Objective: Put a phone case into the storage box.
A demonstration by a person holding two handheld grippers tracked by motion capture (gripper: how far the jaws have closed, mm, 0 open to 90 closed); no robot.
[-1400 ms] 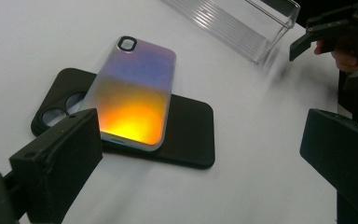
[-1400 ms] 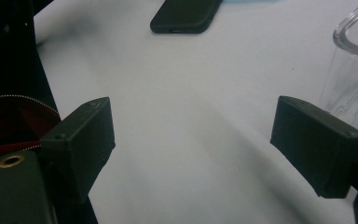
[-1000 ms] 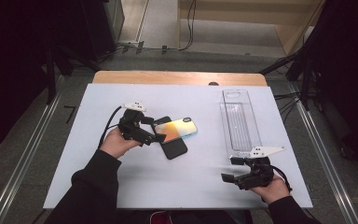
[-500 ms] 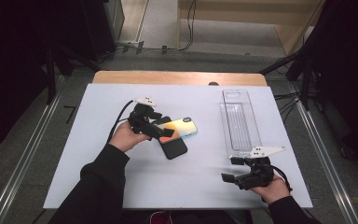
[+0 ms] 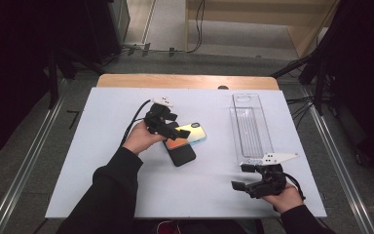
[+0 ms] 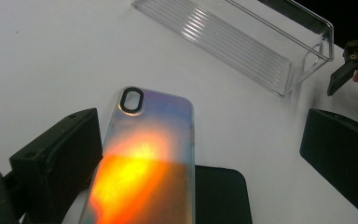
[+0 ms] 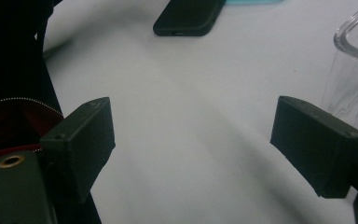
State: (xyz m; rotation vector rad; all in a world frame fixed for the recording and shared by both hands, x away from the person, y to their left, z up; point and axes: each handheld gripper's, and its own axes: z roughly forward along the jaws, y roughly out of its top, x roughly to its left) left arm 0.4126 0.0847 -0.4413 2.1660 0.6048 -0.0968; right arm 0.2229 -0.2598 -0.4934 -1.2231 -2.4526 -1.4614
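Near the table's centre, the iridescent phone case [image 6: 144, 172] lies partly across a black phone [image 5: 181, 155], between the left tool's [image 5: 171, 130] spread jaws; judged light, flexible and slick, best pinched across its long edges, while the right tool [image 5: 254, 181] waits open near the front edge.

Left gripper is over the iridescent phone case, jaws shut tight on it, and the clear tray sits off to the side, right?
Not quite. The left gripper is over the iridescent phone case, but its jaws stand wide open on either side, not shut on it; the left gripper view shows this. The clear tray does sit off to the side.
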